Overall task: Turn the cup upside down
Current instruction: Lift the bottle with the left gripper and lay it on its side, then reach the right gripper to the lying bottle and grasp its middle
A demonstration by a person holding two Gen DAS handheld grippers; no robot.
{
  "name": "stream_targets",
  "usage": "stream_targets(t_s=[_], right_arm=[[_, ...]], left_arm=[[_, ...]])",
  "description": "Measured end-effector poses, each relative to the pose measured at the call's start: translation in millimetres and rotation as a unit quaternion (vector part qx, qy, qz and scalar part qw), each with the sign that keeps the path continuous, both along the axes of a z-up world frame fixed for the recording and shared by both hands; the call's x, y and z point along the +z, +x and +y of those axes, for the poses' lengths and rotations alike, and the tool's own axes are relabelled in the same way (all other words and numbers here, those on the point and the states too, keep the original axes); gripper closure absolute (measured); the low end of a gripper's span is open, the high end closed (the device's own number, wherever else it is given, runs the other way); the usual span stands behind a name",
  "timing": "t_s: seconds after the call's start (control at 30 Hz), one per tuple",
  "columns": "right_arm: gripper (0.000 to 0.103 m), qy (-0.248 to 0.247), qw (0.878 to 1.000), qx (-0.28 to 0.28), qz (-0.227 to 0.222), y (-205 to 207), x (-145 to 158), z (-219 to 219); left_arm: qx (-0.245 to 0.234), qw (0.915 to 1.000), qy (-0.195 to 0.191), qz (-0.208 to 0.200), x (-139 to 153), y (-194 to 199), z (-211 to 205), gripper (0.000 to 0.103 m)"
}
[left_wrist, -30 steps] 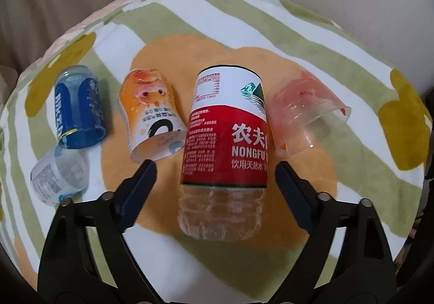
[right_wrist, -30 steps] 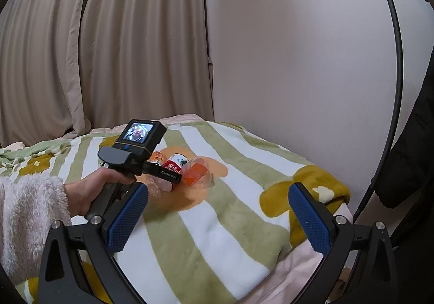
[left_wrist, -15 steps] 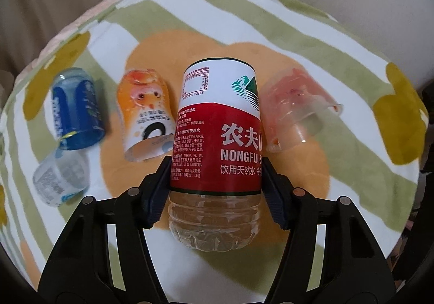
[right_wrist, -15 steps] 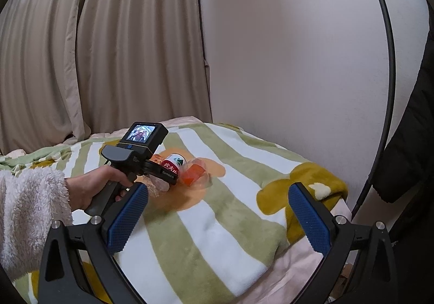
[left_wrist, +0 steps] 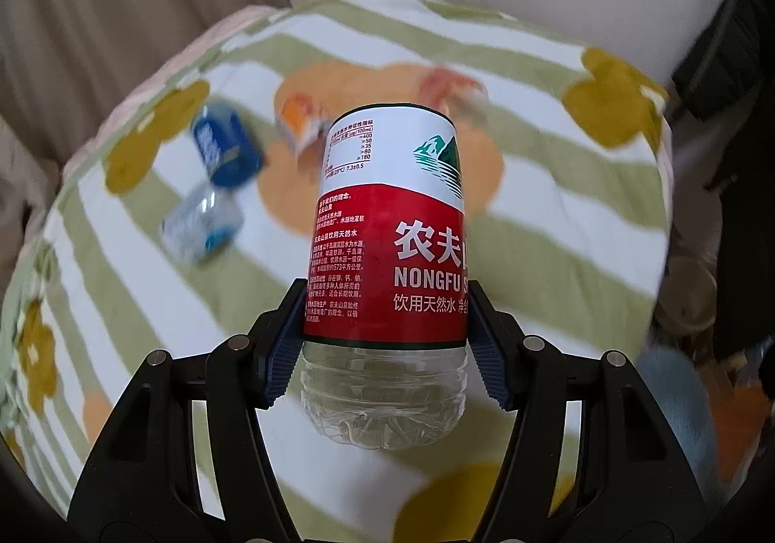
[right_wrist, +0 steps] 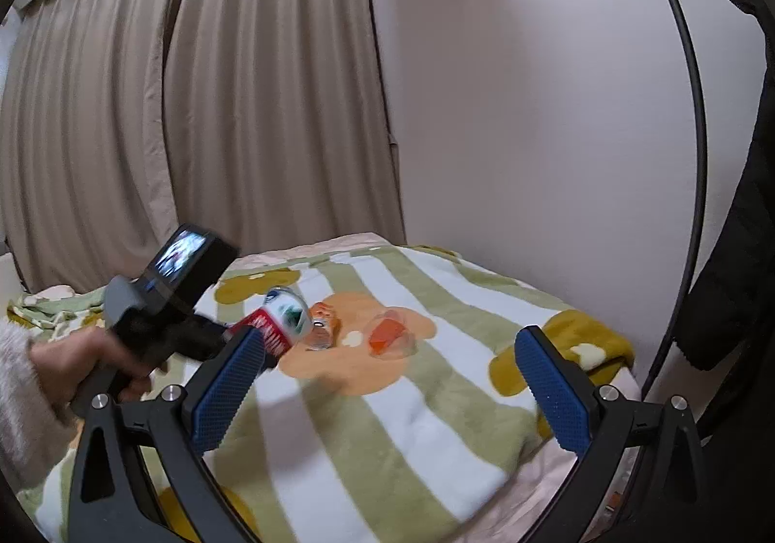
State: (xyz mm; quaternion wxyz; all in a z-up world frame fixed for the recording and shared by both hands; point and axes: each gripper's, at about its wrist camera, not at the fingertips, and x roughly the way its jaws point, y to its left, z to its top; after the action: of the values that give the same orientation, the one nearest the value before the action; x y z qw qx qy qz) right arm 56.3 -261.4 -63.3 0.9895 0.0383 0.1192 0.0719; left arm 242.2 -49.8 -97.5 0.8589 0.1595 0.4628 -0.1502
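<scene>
Left gripper (left_wrist: 385,339) pinches the red-labelled cup (left_wrist: 387,252) at its clear closed end, raised off the striped blanket (left_wrist: 557,213); long axis runs forward along the fingers. Right gripper (right_wrist: 392,390) stands spread, empty, farther off.

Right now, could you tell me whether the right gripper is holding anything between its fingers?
No, the right gripper is wide open with only the striped blanket showing between its blue fingers.
</scene>
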Motion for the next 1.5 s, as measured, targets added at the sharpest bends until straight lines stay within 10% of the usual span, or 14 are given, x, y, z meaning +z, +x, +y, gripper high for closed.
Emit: stream_targets(t_s=[0.53, 0.67, 0.77, 0.93, 1.27, 1.5], right_arm=[[0.0, -0.045, 0.998, 0.024, 0.044, -11, -17, 39], [0.0, -0.085, 0.992, 0.071, 0.059, 1, -19, 50], [0.0, -0.159, 0.972, 0.16, 0.066, 29, -20, 65], [0.0, -0.293, 0.894, 0.325, 0.102, 87, -24, 107], [0.0, -0.597, 0.638, 0.478, 0.091, 111, -114, 202], [0.0, -0.666, 0.536, 0.513, 0.072, 108, -158, 232]], left_arm=[[0.014, 0.9978, -0.004, 0.065, -83, -36, 24, 0.04], [0.024, 0.9991, 0.0, 0.035, -69, -45, 32, 0.003], [0.028, 0.9996, -0.008, 0.004, -50, -65, 46, 0.0], [0.044, 0.9986, -0.019, -0.024, -32, -98, 67, 0.0], [0.095, 0.9937, -0.054, -0.026, -33, -141, 116, 0.0], [0.117, 0.9911, -0.063, -0.003, -55, -145, 141, 0.0]])
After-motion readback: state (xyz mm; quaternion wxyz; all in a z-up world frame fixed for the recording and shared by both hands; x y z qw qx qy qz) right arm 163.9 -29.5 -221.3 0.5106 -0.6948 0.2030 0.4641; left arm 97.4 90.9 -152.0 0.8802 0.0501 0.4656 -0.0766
